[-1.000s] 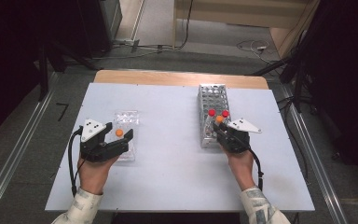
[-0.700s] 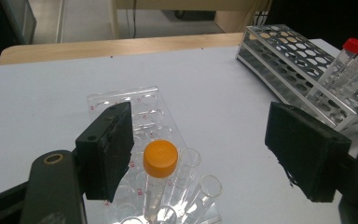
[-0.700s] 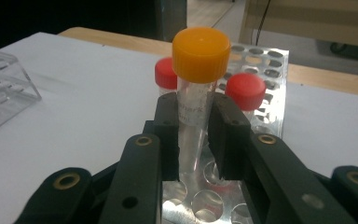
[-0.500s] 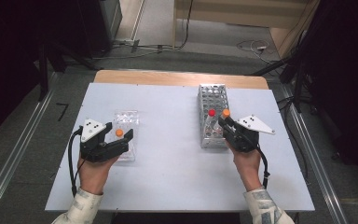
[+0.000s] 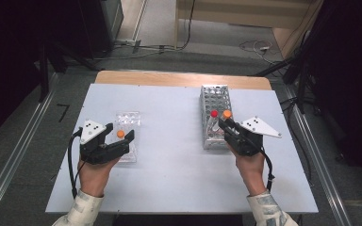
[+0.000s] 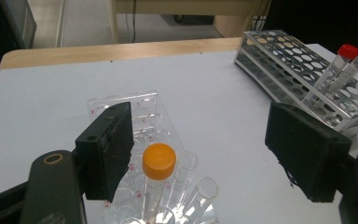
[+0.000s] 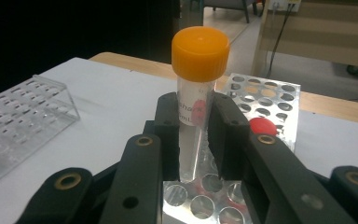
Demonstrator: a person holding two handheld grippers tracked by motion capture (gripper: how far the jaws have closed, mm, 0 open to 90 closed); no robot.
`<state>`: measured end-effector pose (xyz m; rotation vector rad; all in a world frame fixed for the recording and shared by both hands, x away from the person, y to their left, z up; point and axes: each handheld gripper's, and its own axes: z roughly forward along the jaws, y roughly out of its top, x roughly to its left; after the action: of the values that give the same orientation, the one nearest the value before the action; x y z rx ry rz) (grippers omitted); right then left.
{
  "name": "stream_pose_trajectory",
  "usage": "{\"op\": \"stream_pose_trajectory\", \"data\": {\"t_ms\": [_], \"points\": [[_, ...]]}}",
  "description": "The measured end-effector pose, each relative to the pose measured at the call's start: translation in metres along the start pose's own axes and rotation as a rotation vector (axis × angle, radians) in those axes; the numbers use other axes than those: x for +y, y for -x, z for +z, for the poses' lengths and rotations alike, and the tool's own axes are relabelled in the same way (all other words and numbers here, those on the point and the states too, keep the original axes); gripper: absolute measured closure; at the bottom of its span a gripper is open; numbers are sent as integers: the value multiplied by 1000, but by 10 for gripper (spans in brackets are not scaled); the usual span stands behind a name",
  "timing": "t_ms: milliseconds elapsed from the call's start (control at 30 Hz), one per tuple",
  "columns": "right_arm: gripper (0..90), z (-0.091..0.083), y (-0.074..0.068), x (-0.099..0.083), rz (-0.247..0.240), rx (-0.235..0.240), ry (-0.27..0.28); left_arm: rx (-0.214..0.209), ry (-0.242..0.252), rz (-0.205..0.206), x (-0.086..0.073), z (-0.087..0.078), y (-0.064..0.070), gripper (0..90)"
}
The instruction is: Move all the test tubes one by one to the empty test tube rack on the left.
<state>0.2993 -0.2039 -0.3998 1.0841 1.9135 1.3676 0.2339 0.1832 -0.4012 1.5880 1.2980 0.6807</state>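
My right gripper is shut on a clear tube with an orange cap, held upright over the near end of the metal tube rack. The tube's lower end reaches the rack's top holes. A red-capped tube stands in the rack beside it. My left gripper is open, with its jaws wide on either side of another orange-capped tube that stands in a clear plastic rack.
The white table has a wooden strip along its far edge. Several uncapped tubes stand in the clear rack near the orange-capped one. In the left gripper view, red-capped tubes lean in the metal rack.
My right hand has shifted slightly to the right and turned a little, with the orange-capped tube still over the metal rack. The left gripper has stayed in place.
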Motion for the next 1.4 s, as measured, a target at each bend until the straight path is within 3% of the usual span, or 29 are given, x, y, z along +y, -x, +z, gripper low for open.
{"op": "stream_pose_trajectory", "data": {"t_ms": [233, 800, 1067, 1400], "points": [[717, -1, -12, 1, -13, 49, -3, -7, 0, 7, 0, 0, 2, 234], [716, 16, -61, -14, -92, 200, -84, -46, -11, 37, -1, 3, 18, 235], [716, 27, -85, -29, -131, 266, -141, -92, -26, 79, -4, 8, 36, 235], [716, 34, -110, -40, -156, 329, -182, -201, -44, 151, -10, 11, 71, 238]]}}
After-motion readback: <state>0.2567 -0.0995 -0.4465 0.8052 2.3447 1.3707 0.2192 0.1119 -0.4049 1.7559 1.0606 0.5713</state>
